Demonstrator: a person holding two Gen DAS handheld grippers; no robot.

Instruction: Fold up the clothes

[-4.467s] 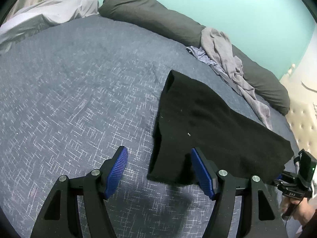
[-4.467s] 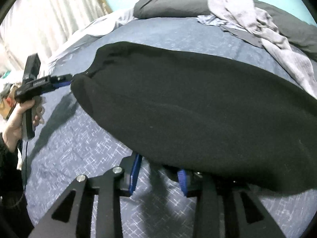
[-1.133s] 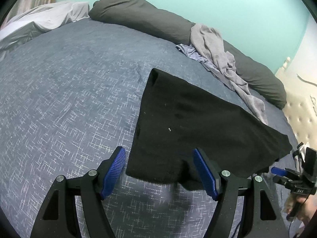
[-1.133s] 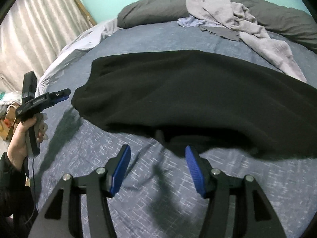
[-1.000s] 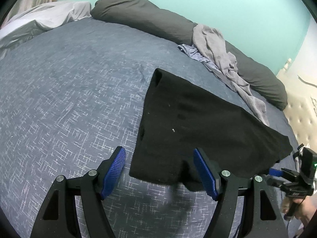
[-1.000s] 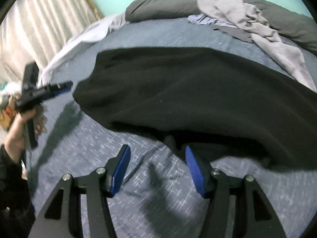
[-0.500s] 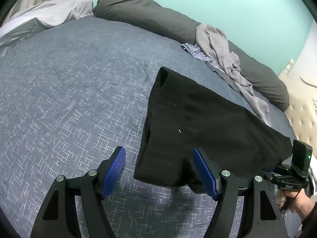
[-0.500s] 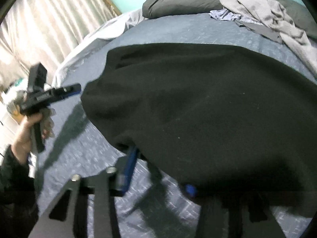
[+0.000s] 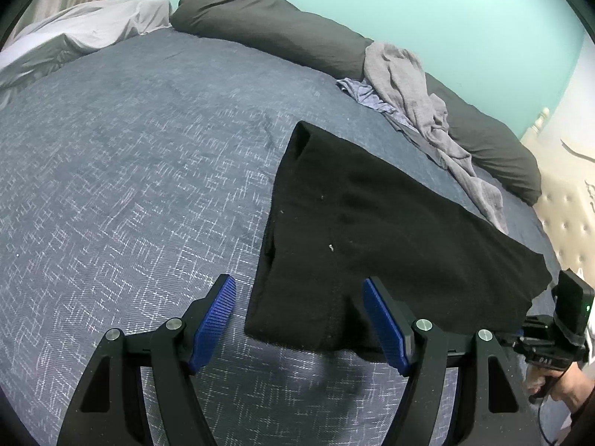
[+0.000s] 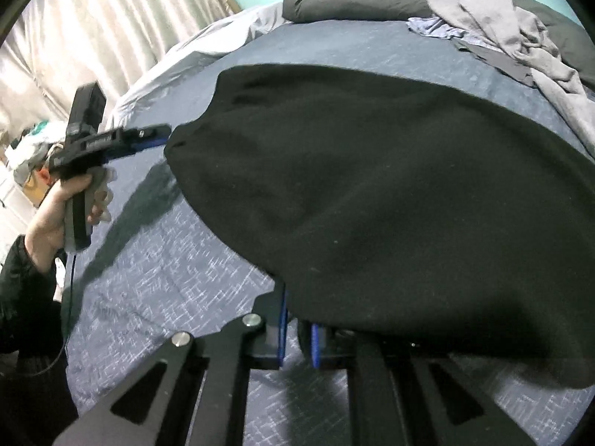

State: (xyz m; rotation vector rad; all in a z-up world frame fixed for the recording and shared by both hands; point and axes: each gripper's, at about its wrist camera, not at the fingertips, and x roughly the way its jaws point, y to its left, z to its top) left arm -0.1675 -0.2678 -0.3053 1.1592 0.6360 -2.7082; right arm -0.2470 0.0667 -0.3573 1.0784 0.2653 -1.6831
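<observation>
A black garment [image 9: 372, 223] lies spread on the blue-grey bed cover [image 9: 130, 167]. My left gripper [image 9: 299, 319] is open, and the garment's near corner sits between its blue pads [image 9: 219, 316] without being pinched. In the right wrist view that left gripper [image 10: 160, 137] reaches the cloth's left corner, carried by a hand [image 10: 55, 215]. My right gripper [image 10: 298, 330] has its jaws closing, nearly together, with the edge of the black garment [image 10: 390, 204] between the pads and draped over them. From the left wrist view the right gripper [image 9: 535, 338] is at the garment's far right corner.
A heap of grey clothes [image 9: 409, 85] lies against long dark grey pillows [image 9: 275, 26] at the head of the bed. A light grey sheet [image 9: 74, 37] is bunched at the far left. Curtains [image 10: 93, 37] hang beyond the bed, and a tufted headboard [image 9: 569, 215] stands at the right.
The right gripper's jaws went from wide open to nearly together on the garment's edge, and the cloth now rises over them. The left gripper stayed open in place.
</observation>
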